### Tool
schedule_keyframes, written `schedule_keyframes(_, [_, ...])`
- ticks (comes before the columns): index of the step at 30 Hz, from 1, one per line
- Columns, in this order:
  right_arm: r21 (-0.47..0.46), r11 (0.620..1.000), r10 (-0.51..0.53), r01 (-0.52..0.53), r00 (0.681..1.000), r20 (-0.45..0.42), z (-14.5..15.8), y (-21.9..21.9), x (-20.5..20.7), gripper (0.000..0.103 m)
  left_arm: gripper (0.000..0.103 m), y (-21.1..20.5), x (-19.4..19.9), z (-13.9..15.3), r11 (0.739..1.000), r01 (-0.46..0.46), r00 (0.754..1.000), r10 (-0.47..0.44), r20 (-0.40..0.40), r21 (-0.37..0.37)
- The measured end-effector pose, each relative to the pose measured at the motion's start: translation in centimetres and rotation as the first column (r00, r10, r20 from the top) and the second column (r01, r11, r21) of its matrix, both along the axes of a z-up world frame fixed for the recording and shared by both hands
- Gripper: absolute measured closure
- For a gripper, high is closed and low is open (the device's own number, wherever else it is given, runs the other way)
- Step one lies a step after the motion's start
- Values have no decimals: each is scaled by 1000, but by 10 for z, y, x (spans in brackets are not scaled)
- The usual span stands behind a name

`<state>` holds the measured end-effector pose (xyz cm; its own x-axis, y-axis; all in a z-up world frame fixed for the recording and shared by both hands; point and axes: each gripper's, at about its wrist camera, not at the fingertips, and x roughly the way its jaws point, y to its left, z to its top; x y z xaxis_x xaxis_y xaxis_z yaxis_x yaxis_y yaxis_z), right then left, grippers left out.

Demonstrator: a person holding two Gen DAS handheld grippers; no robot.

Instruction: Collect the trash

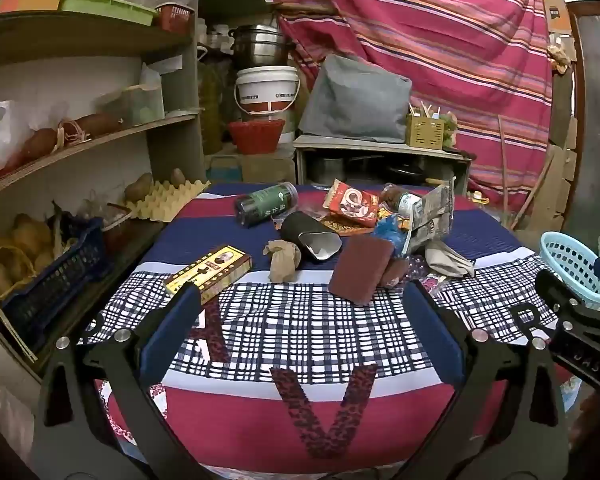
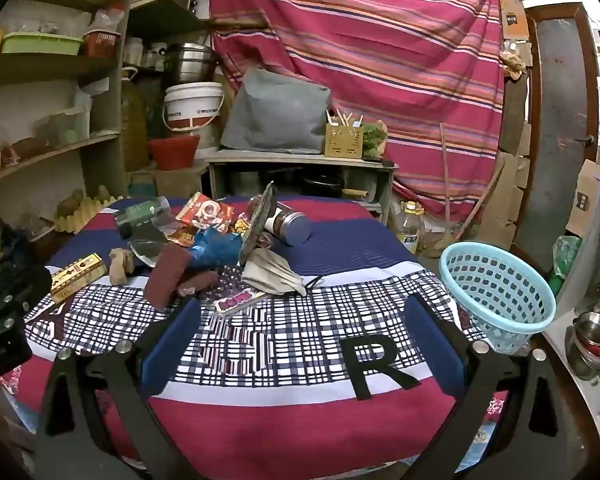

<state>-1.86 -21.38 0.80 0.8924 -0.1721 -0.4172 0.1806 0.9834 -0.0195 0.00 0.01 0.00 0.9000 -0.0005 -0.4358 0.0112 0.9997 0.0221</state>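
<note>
**Desk editor:** What did the frame show?

**Photographer:** Both grippers hung spread wide and empty over the near edge of the cloth-covered desk [image 1: 300,344]. The left gripper [image 1: 300,304] faced the trash pile [image 1: 340,232] straight ahead, farther along the desk. The right gripper [image 2: 300,312] had the pile ahead and to its left, with the blue basket [image 2: 496,292] just to its right at the desk's edge.

**Desk editor:** Which piece lay closest?

**Photographer:** For the left gripper, the yellow box [image 1: 210,272], its long axis slanting away to the right, just beyond the left fingertip. The maroon pad [image 1: 360,272] leaned tilted, just beyond the gap between the fingers. The right gripper was nearer the crumpled grey cloth [image 2: 276,272] and a pink wrapper [image 2: 236,300], and, by my reading, better placed for the basket.
</note>
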Motion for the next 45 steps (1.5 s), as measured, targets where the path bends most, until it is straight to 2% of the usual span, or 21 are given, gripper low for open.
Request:
schedule_keyframes(9, [-5,1000,2,-2,1000,8,2,0,-2,4,5,-3,-3,0,1000,-3,1000,3,19,12])
schedule_keyframes(45, [-5,1000,6,-6,1000,23,8,0,-6,4,5,-1,1,2,1000,1,1000,-1,9,8])
